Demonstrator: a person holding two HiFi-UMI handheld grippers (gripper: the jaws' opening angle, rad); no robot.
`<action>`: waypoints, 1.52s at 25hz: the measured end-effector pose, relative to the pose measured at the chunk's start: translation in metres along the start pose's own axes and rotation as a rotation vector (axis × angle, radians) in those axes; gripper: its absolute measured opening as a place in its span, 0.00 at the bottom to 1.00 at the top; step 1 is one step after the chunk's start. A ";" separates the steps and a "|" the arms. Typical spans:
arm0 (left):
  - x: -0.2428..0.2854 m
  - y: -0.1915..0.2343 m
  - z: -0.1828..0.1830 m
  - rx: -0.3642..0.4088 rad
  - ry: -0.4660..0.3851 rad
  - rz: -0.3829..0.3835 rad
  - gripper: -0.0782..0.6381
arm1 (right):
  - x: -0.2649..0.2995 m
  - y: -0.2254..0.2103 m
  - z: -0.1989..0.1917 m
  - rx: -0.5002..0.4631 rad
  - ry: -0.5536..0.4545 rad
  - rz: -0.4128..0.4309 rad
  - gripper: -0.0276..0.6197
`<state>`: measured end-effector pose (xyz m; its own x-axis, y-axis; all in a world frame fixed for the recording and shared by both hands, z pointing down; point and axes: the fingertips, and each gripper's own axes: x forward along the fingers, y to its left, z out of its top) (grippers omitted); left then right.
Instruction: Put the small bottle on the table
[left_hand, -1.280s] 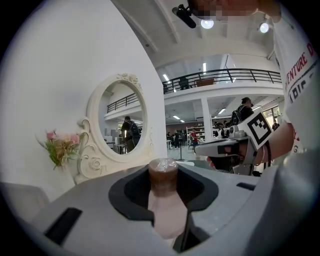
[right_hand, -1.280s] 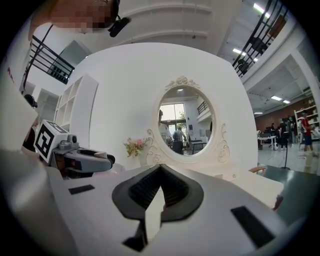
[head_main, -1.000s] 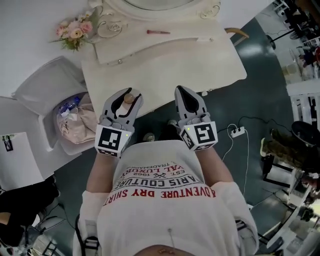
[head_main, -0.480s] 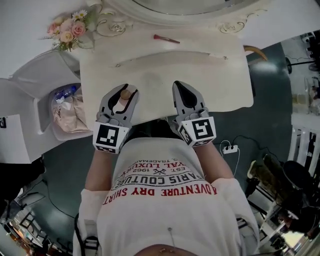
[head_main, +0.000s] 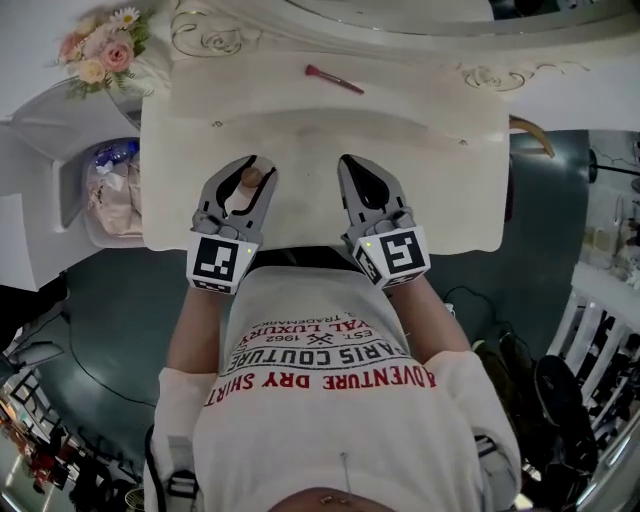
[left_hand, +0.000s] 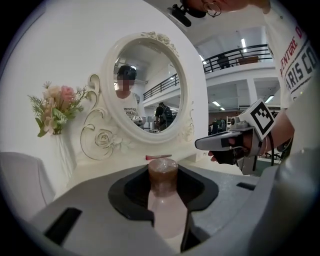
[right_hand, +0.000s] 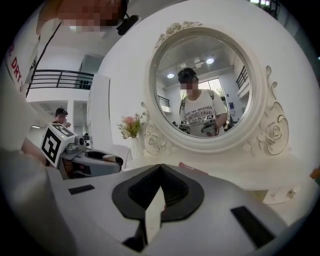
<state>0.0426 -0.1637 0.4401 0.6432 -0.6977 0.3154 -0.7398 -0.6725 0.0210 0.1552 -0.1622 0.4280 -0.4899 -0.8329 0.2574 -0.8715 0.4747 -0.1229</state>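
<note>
Two grippers hang over the front of the cream worktop (head_main: 420, 150). The left gripper (head_main: 253, 168) pinches the small bottle (head_main: 250, 178) by its pale body, the brown cap poking past the jaws. Just beside it, the right gripper (head_main: 350, 163) is pressed together, empty. A pink brush (head_main: 335, 79) lies near the mirror (left_hand: 145, 85).

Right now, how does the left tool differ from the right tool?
The left tool is shut on the small bottle, brown cap up; the right tool holds nothing. The left tool's jaws stand apart around the bottle, while the right tool's jaws meet at the tips. Both point toward the mirror, over the near edge of the white dressing table.
</note>
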 end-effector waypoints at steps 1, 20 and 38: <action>0.006 -0.001 -0.004 -0.007 0.001 0.007 0.29 | 0.003 -0.004 -0.003 -0.004 0.007 0.015 0.04; 0.067 0.011 -0.083 -0.077 0.086 0.071 0.29 | 0.045 -0.039 -0.066 0.010 0.120 0.090 0.04; 0.063 0.000 -0.089 -0.066 0.098 -0.013 0.42 | 0.041 -0.022 -0.061 0.027 0.123 0.051 0.04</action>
<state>0.0655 -0.1856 0.5442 0.6329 -0.6592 0.4061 -0.7448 -0.6616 0.0868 0.1555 -0.1900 0.4994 -0.5288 -0.7661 0.3653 -0.8467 0.5060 -0.1644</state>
